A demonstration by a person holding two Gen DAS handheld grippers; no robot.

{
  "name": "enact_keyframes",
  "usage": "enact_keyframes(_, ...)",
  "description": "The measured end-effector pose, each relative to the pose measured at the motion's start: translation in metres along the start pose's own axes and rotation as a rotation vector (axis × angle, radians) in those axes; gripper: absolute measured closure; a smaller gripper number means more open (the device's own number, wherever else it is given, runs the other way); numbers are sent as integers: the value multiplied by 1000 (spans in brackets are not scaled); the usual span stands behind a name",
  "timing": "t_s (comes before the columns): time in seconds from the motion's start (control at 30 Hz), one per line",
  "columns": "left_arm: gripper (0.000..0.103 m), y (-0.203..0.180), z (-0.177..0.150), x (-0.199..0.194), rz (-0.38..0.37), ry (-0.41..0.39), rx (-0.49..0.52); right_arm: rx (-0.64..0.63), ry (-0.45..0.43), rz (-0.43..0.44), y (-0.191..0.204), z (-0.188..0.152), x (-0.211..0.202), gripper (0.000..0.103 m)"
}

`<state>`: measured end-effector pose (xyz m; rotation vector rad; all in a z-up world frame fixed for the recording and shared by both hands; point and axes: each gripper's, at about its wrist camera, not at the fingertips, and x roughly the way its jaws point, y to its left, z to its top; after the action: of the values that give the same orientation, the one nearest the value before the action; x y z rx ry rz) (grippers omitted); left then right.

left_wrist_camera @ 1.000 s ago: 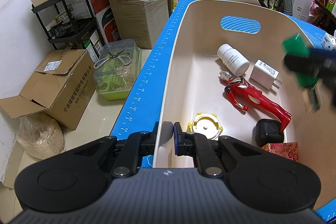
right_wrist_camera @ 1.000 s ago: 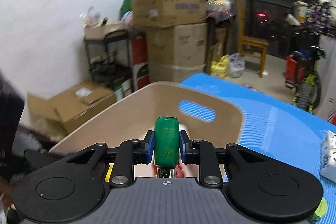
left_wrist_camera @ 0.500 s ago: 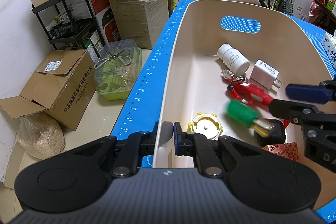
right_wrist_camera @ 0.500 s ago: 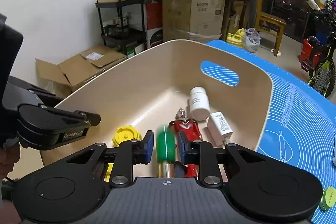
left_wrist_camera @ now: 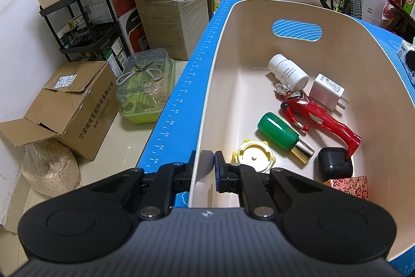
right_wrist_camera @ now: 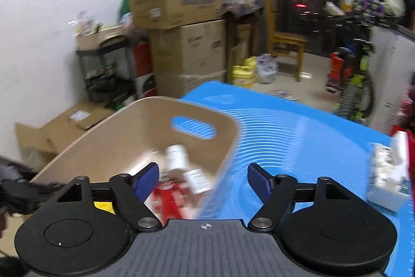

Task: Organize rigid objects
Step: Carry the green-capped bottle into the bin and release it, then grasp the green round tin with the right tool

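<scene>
My left gripper (left_wrist_camera: 206,165) is shut on the near-left rim of the beige bin (left_wrist_camera: 223,43). On the bin's floor lie a green bottle with a gold cap (left_wrist_camera: 281,131), a red toy figure (left_wrist_camera: 313,116), a white pill bottle (left_wrist_camera: 288,72), a white charger (left_wrist_camera: 327,91), a yellow lid (left_wrist_camera: 253,156), a black case (left_wrist_camera: 334,166) and a red patterned box (left_wrist_camera: 350,184). My right gripper (right_wrist_camera: 203,178) hangs above the bin's right rim (right_wrist_camera: 228,147); its jaws are opening with nothing between them. The right wrist view is blurred by motion.
The bin stands on a blue mat (right_wrist_camera: 298,134). A white carton (right_wrist_camera: 386,173) lies on the mat at the right. Beyond the table's left edge are cardboard boxes (left_wrist_camera: 70,105), a clear-lidded green tub (left_wrist_camera: 145,87) and a black shelf rack (left_wrist_camera: 85,25).
The right gripper carried the green bottle over the bin and let it go. The bottle now lies on the bin's floor. The right gripper has opened wide and left the left wrist view.
</scene>
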<state>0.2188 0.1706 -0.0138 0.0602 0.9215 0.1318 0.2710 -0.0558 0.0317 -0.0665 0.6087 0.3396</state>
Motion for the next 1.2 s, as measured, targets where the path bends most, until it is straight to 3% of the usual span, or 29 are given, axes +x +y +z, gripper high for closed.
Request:
enact_keyframes(0.17, 89, 0, 0, 0, -1, 0, 0, 44, -1, -134, -51, -9, 5, 19)
enact_keyframes(0.57, 89, 1, 0, 0, 1, 0, 1, 154, 131, -373, -148, -57, 41, 18)
enact_keyframes(0.93, 89, 0, 0, 0, 1, 0, 1, 284, 284, -438, -191, -99, 67, 19)
enact_keyframes(1.07, 89, 0, 0, 0, 1, 0, 1, 339, 279, -431, -193, -105, 66, 23)
enact_keyframes(1.2, 89, 0, 0, 0, 0, 0, 1, 344, 271, -421, -188, -104, 64, 38)
